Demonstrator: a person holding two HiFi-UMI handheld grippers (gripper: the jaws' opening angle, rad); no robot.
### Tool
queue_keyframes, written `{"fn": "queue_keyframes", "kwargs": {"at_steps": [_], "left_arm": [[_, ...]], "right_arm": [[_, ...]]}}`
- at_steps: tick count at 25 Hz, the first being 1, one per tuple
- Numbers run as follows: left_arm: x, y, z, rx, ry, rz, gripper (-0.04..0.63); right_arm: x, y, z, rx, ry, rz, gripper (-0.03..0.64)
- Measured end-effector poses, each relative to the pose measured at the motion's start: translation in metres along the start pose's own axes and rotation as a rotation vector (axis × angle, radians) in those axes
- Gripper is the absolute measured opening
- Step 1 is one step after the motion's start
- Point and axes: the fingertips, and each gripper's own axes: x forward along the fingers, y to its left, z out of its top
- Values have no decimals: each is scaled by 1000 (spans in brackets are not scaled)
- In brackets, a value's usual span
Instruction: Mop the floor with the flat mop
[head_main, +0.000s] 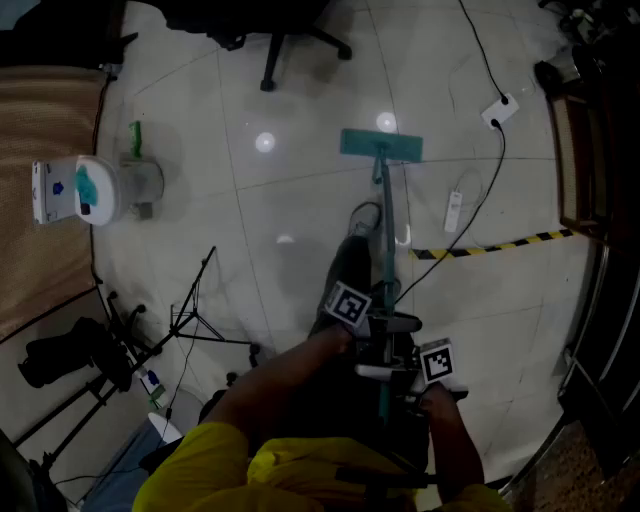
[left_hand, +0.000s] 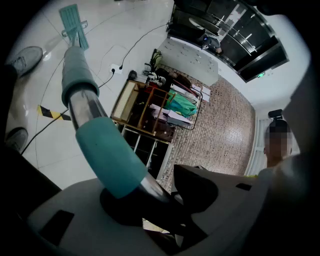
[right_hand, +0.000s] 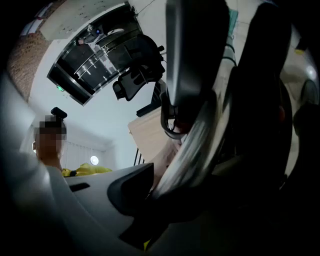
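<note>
Teal, the flat mop head (head_main: 381, 145) rests flush on the white tiled floor (head_main: 300, 110) ahead of us. We clamp the left gripper (left_hand: 150, 195) on the silver mop pole (left_hand: 82, 107) by its teal sleeve (left_hand: 107, 155), and the right gripper (right_hand: 165, 185) nearer the top, spaced probably for leverage.

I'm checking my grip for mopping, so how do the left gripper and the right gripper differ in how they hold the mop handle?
The left gripper grips the mop handle farther down, nearer the mop head; the right gripper grips it higher, closer to the person's body. The left gripper clamps just behind a teal sleeve, the right gripper on bare silver pole. Both are shut on the handle.
</note>
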Motion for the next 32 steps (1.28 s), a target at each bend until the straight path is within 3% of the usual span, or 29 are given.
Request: {"fn": "queue_keyframes", "kwargs": {"at_steps": [4, 7, 10, 13, 16, 18, 21, 24, 28, 30, 32], "left_arm": [[-7, 2, 63, 12, -19, 20, 193], [-12, 8, 144, 148, 7, 42, 193], [-25, 29, 237, 66, -54, 128, 172], [-36, 42, 305, 130, 31, 207, 179], [-42, 57, 329, 180, 102, 286, 186], [-45, 64, 326, 169, 92, 290, 169], [-41, 75, 287, 156, 98, 327, 160], [-35, 83, 220, 130, 90, 342, 153], [-24, 76, 102, 62, 52, 338, 147], [-21, 72, 52, 22, 0, 343, 147], [-24, 78, 32, 3, -75, 342, 143]], "right_arm": [[-5, 0, 63, -46, -3, -38, 95], [-8, -8, 134, -99, -12, -94, 89], [0, -23, 216, -170, -23, -164, 77], [10, -23, 281, -182, -28, -146, 69], [13, -28, 308, -225, -32, -163, 74], [17, -34, 304, -210, -29, -164, 69], [17, -45, 264, -128, -46, -134, 48], [17, -53, 198, -91, -32, -139, 49], [12, -53, 79, -30, 14, -151, 52], [11, -46, 27, 1, 42, -129, 54], [8, -52, 5, -7, 57, -133, 54]]}}
